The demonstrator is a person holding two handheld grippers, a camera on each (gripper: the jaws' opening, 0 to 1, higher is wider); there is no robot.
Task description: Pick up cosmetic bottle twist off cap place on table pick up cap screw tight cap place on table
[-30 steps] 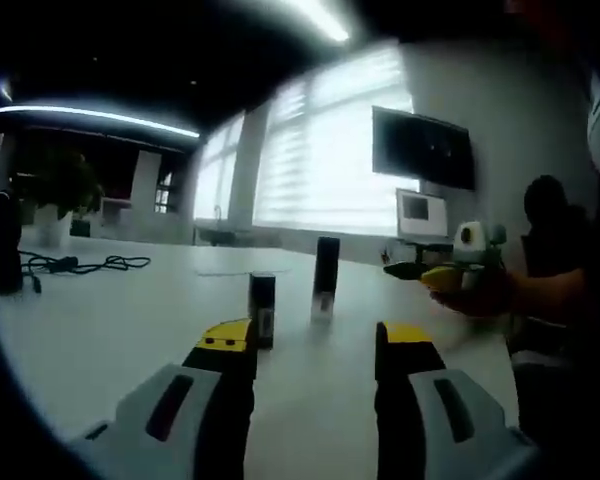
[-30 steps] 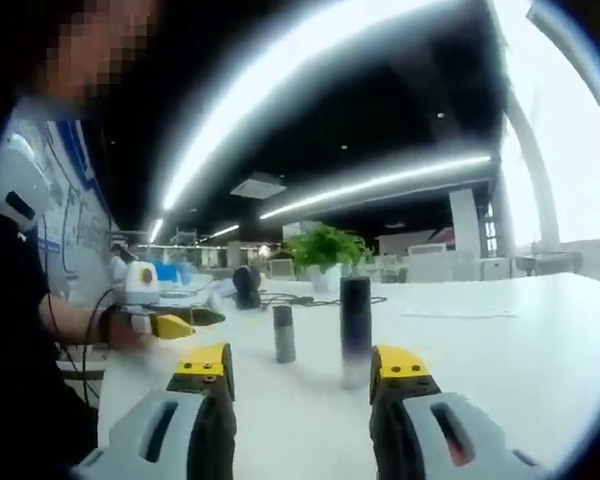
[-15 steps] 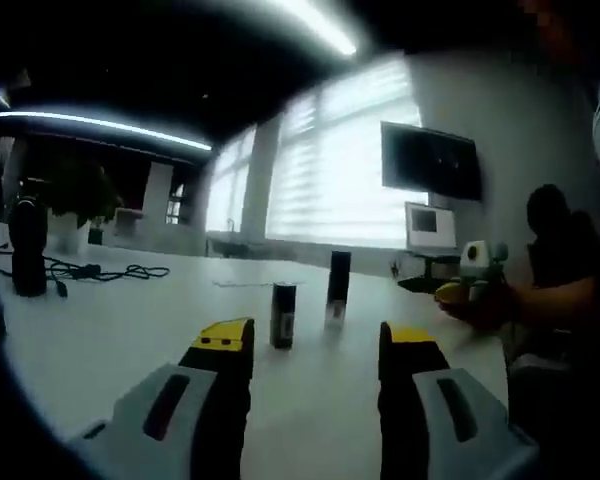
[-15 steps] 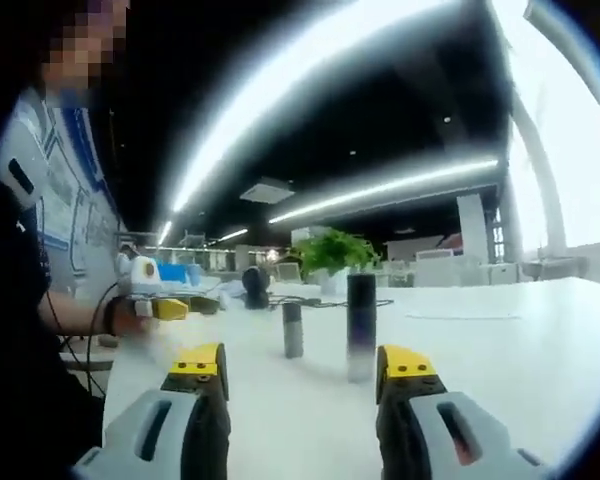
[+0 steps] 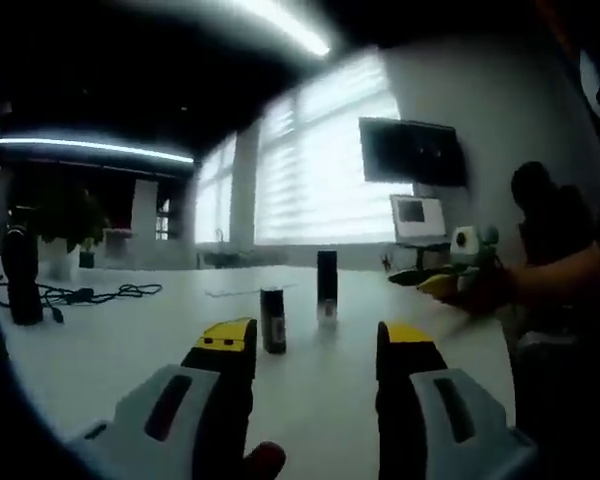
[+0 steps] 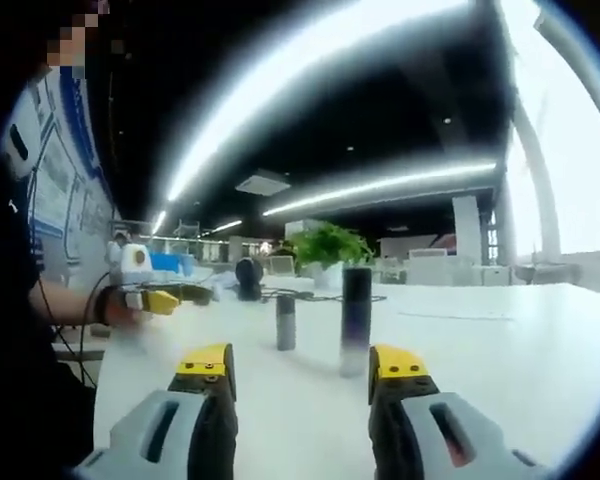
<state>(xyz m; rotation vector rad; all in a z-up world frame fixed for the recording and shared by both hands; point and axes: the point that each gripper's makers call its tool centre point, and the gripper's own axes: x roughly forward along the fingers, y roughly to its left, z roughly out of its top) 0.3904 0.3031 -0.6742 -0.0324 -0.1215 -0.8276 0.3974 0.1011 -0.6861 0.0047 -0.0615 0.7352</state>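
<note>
— Where's the cosmetic bottle (image 5: 327, 286) right now?

— Standing upright on the white tabletop (image 5: 110, 340), tall and dark. In the right gripper view it (image 6: 356, 320) rises just above that gripper's jaws, nothing gripping it.

— And the smaller dark cylinder?

— That looks like the cap (image 5: 272, 319), upright too, just beside the bottle and apart from it. The right gripper view shows it (image 6: 285, 321) to the left of the bottle.

— The jaws?

— The left gripper (image 5: 314, 342) has its yellow-tipped jaws spread, with bare tabletop between them. The right gripper (image 6: 300, 366) is the same, spread wide and empty. Each one shows in the other's view, held in a hand at the table's edge.

— Anything else on the tabletop?

— A potted plant (image 6: 325, 253), a tangle of black cable (image 5: 90, 294), and a dark upright object (image 5: 22, 273) I can't identify. A monitor (image 5: 412, 152) hangs by the blinds.
</note>
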